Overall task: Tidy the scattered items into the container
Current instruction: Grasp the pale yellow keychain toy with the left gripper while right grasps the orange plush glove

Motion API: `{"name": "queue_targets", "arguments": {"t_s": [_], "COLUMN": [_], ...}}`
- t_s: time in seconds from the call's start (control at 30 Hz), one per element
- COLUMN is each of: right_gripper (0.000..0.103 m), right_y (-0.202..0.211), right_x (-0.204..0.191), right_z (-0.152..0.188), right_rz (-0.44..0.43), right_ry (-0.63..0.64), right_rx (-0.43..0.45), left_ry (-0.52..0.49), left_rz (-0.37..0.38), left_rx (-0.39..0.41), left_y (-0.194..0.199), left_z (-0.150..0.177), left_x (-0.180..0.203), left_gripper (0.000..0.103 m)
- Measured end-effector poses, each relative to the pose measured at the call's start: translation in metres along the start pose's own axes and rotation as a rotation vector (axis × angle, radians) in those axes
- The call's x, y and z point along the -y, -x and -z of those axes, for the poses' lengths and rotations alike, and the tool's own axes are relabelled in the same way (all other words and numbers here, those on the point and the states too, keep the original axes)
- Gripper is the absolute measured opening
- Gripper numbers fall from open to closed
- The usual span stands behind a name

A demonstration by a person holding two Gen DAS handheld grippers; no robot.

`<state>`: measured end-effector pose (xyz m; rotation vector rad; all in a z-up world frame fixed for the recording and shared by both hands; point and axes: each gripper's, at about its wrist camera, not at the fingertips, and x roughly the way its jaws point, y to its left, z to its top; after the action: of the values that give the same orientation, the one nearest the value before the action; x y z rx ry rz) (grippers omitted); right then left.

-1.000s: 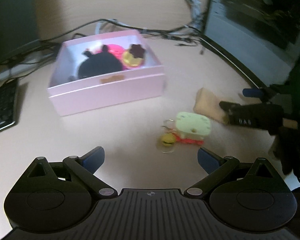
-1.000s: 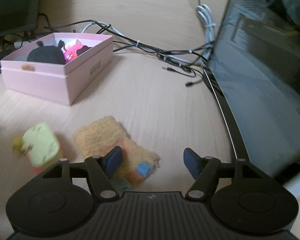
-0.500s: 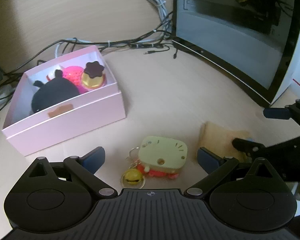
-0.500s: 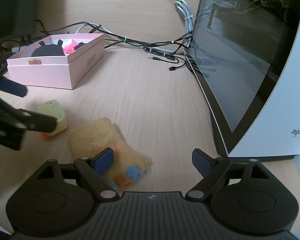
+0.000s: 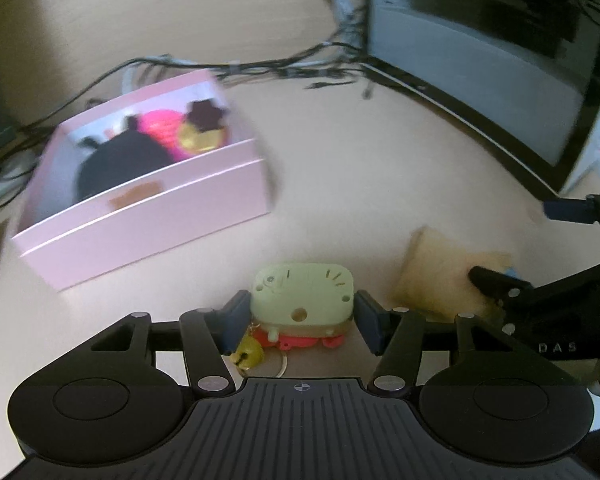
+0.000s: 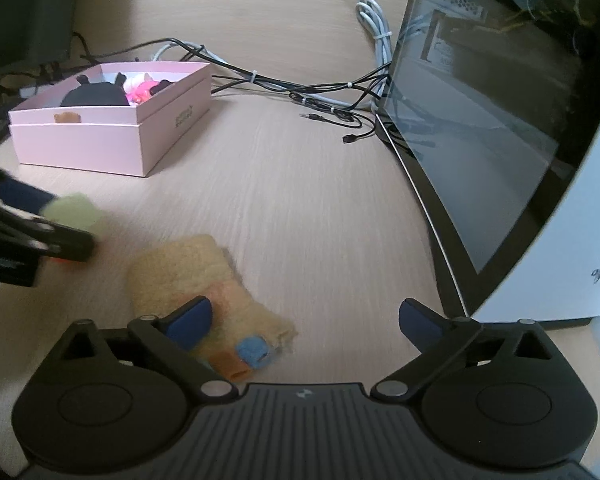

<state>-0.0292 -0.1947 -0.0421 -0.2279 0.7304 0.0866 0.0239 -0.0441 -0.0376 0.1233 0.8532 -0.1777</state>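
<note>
Pink cardboard box [image 5: 148,216] sits at the back left of the wooden desk [image 6: 300,184], already holding a black plush and other bright toys. The left gripper [image 5: 300,312] has its pads pressed against both sides of the pale green keychain toy [image 5: 303,293], apparently to carry it to the box. The right gripper [image 6: 304,316] hangs with fingers spread wide, one over the tan knitted pouch [image 6: 192,276], probably its own pick, with the computer case [image 6: 540,120] alongside.
</note>
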Motion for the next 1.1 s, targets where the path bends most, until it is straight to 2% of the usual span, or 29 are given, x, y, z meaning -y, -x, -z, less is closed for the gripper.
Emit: {"name": "queue_targets", "arguments": {"t_s": [0.17, 0.23, 0.33, 0.4, 0.43, 0.47, 0.5, 0.63, 0.73, 0.83, 0.93, 1.1], "right_gripper": [0.101, 0.101, 0.100, 0.088, 0.077, 0.070, 0.069, 0.068, 0.057, 0.057, 0.057, 0.063], "right_y": [-0.005, 0.002, 0.016, 0.018, 0.018, 0.016, 0.014, 0.006, 0.000, -0.005, -0.007, 0.002], "right_x": [-0.026, -0.031, -0.033, -0.034, -0.035, -0.038, -0.042, -0.060, -0.062, -0.051, -0.041, -0.039], "right_z": [-0.016, -0.018, -0.019, -0.021, -0.022, -0.023, -0.024, -0.024, -0.026, -0.028, -0.026, -0.016], "right_rz": [-0.017, -0.095, -0.170, -0.245, -0.284, -0.312, -0.322, -0.331, -0.314, -0.274, -0.248, -0.234], "right_ry": [0.061, 0.078, 0.101, 0.110, 0.112, 0.119, 0.132, 0.176, 0.159, 0.105, 0.073, 0.092], "right_rx": [-0.013, 0.023, 0.094, 0.085, 0.069, 0.052, 0.039, 0.030, 0.010, -0.003, -0.009, 0.002], "left_ry": [0.090, 0.106, 0.138, 0.162, 0.172, 0.178, 0.181, 0.190, 0.205, 0.219, 0.191, 0.136], "left_rz": [-0.074, -0.098, -0.107, -0.107, -0.105, -0.103, -0.103, -0.090, -0.087, -0.079, -0.059, -0.045], "left_rx": [-0.001, 0.002, 0.018, 0.021, 0.020, 0.017, 0.015, 0.000, -0.005, 0.000, 0.018, 0.043], "left_y": [0.014, 0.019, 0.031, 0.037, 0.040, 0.042, 0.044, 0.049, 0.051, 0.052, 0.052, 0.036], "left_z": [0.013, 0.016, 0.019, 0.023, 0.025, 0.027, 0.029, 0.038, 0.044, 0.047, 0.045, 0.034], "left_x": [-0.026, -0.034, -0.044, -0.050, -0.052, -0.054, -0.055, -0.057, -0.058, -0.059, -0.054, -0.041], "left_gripper": [0.064, 0.076, 0.085, 0.087, 0.087, 0.088, 0.088, 0.092, 0.092, 0.092, 0.092, 0.088]}}
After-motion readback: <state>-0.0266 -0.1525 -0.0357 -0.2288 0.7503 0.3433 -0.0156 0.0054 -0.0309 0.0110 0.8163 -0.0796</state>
